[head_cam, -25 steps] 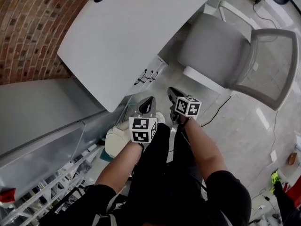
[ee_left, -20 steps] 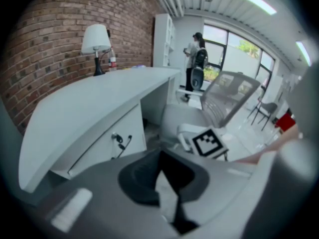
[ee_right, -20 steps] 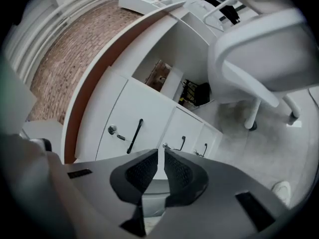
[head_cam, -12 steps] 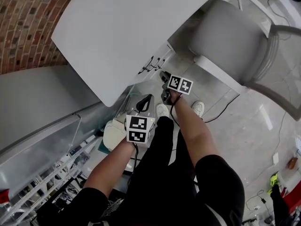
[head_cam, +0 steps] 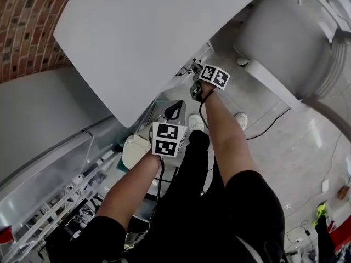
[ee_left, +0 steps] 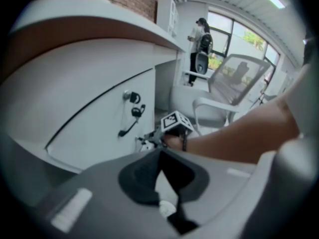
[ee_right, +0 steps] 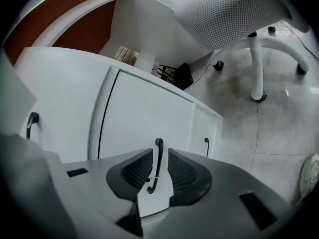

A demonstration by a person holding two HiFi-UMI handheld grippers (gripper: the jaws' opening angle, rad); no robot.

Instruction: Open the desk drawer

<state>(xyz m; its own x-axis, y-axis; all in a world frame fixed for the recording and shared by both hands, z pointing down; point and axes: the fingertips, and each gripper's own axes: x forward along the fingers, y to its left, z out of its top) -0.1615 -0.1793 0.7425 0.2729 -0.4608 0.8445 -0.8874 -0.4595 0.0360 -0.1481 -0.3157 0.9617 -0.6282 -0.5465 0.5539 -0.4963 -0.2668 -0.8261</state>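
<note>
Under the white desk top (head_cam: 131,43) stands a white drawer unit (ee_right: 144,123), its fronts closed. My right gripper (ee_right: 159,157) is open, with one jaw on each side of a black upright drawer handle (ee_right: 158,146) and a thin gap on both sides. In the head view the right gripper (head_cam: 193,89) is up against the unit's handles (head_cam: 184,70). My left gripper (head_cam: 174,107) hangs lower and nearer to me, shut on nothing. In its own view the left gripper (ee_left: 160,156) faces the drawer front (ee_left: 99,128) and the right gripper's marker cube (ee_left: 175,123).
A grey mesh office chair (head_cam: 285,32) stands right of the desk. Two more black handles (ee_right: 205,147) (ee_right: 31,123) flank the framed one. Keys hang from a lock (ee_left: 130,97). A brick wall (head_cam: 22,32) runs behind, and a cable (head_cam: 269,127) lies on the floor.
My right gripper has moved forward from beside the left one to the drawer unit's handles. The left gripper has stayed roughly where it was.
</note>
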